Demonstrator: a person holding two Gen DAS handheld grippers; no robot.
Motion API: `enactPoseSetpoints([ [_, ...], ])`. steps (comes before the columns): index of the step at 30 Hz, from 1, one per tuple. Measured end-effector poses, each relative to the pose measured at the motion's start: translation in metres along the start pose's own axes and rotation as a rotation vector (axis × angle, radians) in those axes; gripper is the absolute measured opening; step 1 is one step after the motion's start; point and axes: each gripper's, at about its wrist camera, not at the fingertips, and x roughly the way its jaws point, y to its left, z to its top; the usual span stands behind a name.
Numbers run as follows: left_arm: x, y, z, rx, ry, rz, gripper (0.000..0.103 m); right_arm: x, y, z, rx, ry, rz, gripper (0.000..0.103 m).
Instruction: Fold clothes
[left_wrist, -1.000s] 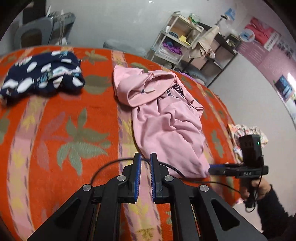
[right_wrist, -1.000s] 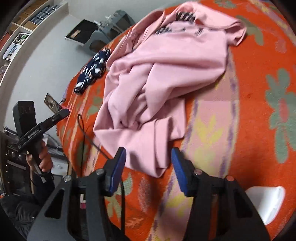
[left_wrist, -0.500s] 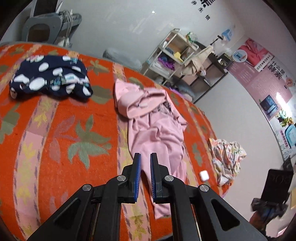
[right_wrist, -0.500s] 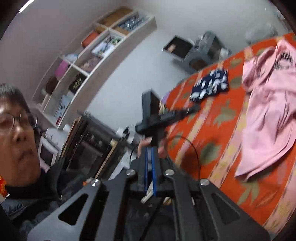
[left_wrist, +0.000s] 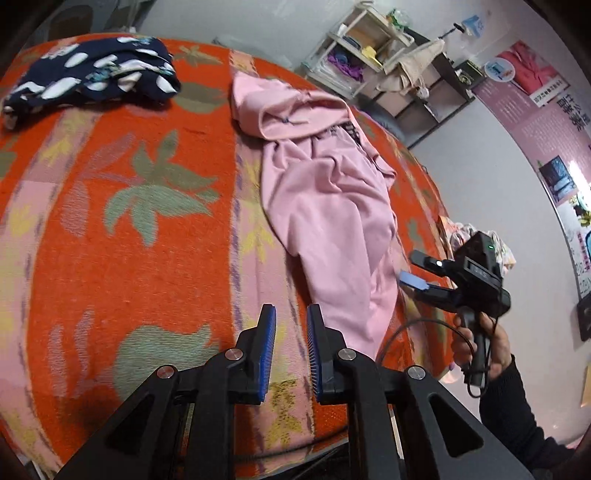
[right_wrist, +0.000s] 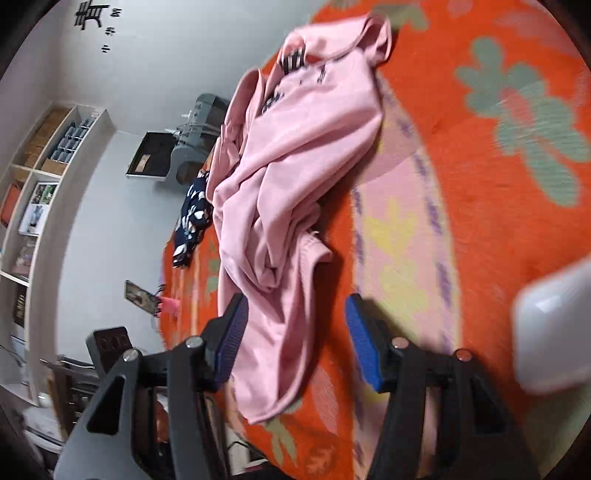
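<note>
A crumpled pink hoodie (left_wrist: 325, 206) lies along the orange floral bedspread (left_wrist: 110, 258), hood towards the far side. My left gripper (left_wrist: 291, 347) hovers over the bedspread just left of the hoodie's near end; its pads stand a narrow gap apart with nothing between them. My right gripper (left_wrist: 415, 269), held in a hand (left_wrist: 480, 343), is at the hoodie's lower right edge. In the right wrist view the right gripper (right_wrist: 299, 341) is wide open and the pink hoodie (right_wrist: 295, 177) runs down between its fingers, apparently lying beneath them and not clamped.
A navy spotted garment (left_wrist: 92, 77) lies at the bed's far left. A floral garment (left_wrist: 465, 232) sits at the bed's right edge. A white object (right_wrist: 550, 332) lies on the bedspread (right_wrist: 480, 203) right of my right gripper. Shelves (left_wrist: 369, 48) stand against the far wall.
My right gripper, shut and swung away towards the room half a second ago, is back over the hoodie's lower end and open. The left gripper came closer to the bed, its gap slightly wider.
</note>
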Motion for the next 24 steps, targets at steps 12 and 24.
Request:
enactPoseSetpoints([
  [12, -0.026, 0.0, 0.04, -0.011, -0.077, -0.03, 0.035, -0.098, 0.099, -0.062, -0.26, -0.338, 0.145, 0.002],
  [24, 0.087, -0.013, 0.026, -0.182, 0.223, -0.159, 0.04, -0.147, 0.04, -0.141, -0.357, -0.341, -0.138, 0.04],
])
